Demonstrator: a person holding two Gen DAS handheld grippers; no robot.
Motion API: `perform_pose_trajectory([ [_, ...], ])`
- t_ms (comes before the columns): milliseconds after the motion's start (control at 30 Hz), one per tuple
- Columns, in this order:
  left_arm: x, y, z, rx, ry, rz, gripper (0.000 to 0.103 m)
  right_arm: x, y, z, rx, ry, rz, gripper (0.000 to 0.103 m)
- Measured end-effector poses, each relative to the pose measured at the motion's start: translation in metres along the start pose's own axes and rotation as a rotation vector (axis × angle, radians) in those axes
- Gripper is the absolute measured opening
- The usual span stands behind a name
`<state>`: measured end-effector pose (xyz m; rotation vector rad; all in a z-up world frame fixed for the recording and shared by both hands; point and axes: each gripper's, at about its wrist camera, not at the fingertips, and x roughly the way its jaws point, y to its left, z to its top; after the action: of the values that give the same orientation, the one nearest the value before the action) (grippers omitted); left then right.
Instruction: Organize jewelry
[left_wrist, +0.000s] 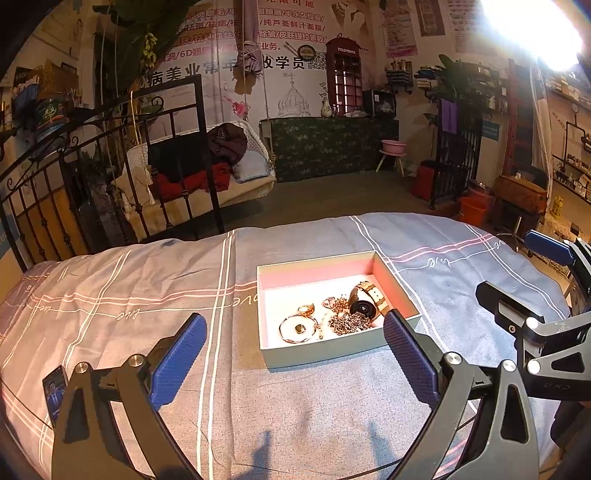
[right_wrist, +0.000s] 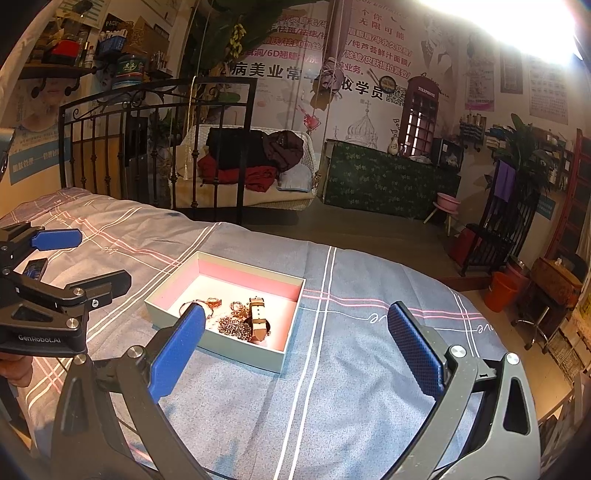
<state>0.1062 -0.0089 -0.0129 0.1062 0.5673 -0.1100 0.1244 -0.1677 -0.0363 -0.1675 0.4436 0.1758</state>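
Both pairs of jaws stand spread wide with nothing between them: the left gripper hangs just short of the box's near edge, the right gripper off over bare bedsheet beside the box's right wall. Between them sits the shallow box, pale outside and pink inside, and all the jewelry looks to be already in it, heaped toward the near right corner: a strapped watch, a tangle of beaded chain, a bangle and a small gold ring piece. Nothing lies loose on the sheet that I can see, so the job looks close to finished, or ready for sorting inside the box. To go well, pick one piece from the heap's edge, the bangle say, come in steep, and close slowly so the chain does not snag. From the left wrist the watch face shows; from the right wrist only its strap, plus a phone lying at the sheet's far left
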Motion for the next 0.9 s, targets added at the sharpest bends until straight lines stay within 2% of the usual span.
perform_pose_trajectory([
  [167, 0.003, -0.001, 0.000, 0.000, 0.016, -0.009, 0.091, 0.001, 0.000, -0.001, -0.002, 0.004, 0.000, 0.097],
  [233, 0.002, 0.001, -0.001, -0.008, 0.000, 0.018, 0.097, 0.004, 0.000, -0.002, -0.002, 0.011, 0.001, 0.097],
  [400, 0.003, 0.007, 0.001, -0.035, 0.003, 0.033, 0.097, 0.004, 0.001, -0.004, -0.004, 0.013, 0.004, 0.097],
  [900, 0.006, 0.007, 0.000, -0.029, 0.017, 0.025, 0.097, 0.005, 0.004, -0.005, -0.013, 0.015, 0.005, 0.097],
])
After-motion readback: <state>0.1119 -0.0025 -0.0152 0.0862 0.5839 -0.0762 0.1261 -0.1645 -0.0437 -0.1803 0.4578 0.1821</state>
